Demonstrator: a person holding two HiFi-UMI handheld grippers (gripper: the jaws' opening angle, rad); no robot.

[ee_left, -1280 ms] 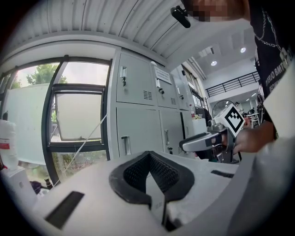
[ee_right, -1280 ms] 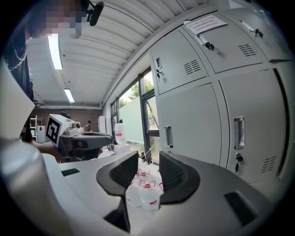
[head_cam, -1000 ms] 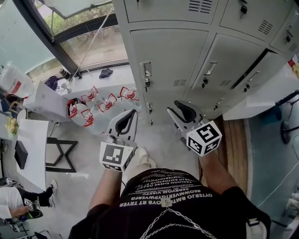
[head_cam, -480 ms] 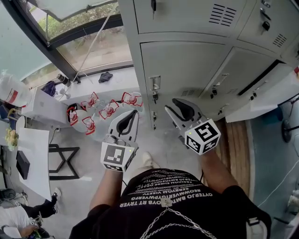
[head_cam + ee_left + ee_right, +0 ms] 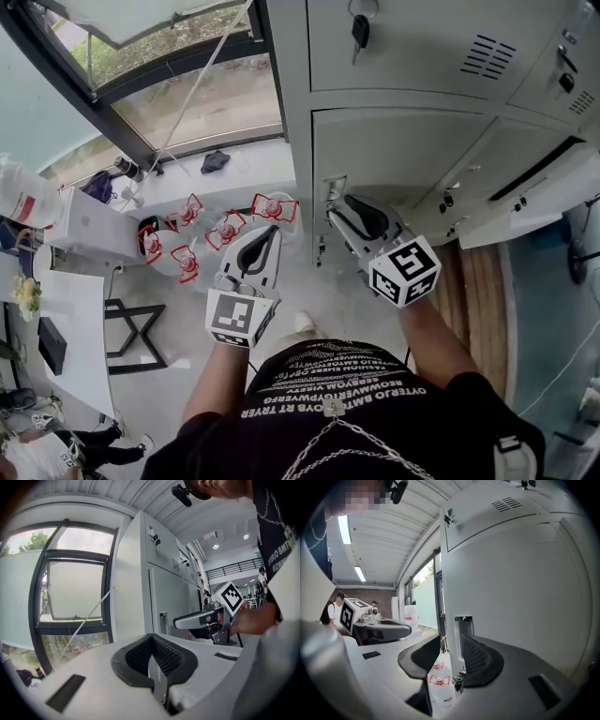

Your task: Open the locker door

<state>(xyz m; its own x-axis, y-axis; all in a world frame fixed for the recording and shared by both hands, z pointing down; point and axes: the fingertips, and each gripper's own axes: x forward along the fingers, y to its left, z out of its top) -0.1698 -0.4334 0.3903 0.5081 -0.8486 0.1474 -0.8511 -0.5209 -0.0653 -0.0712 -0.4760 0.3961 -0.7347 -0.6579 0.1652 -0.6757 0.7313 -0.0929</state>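
In the centre of the head view stands the grey locker door [image 5: 412, 150]. It is shut, with its metal handle [image 5: 463, 629] on its left edge. The right gripper [image 5: 452, 656] is held about level at that handle. Its jaws are apart and the handle stands between them, just beside the right-hand pad and with a clear gap to the left-hand one. Whether the right-hand pad touches the metal cannot be told.

The left gripper [image 5: 151, 638] is lower and to the left in the head view, beside the right one and apart from the lockers. Its jaws meet at the tips with nothing between them, and it points past the left side of the lockers.

On the floor beyond the left gripper, left of the lockers, is a cluster of clear water bottles [image 5: 220, 230] with red handles. At the top of the frame a key [image 5: 360, 30] hangs in the lock of the locker above. A large window [image 5: 178, 94] fills the upper left.
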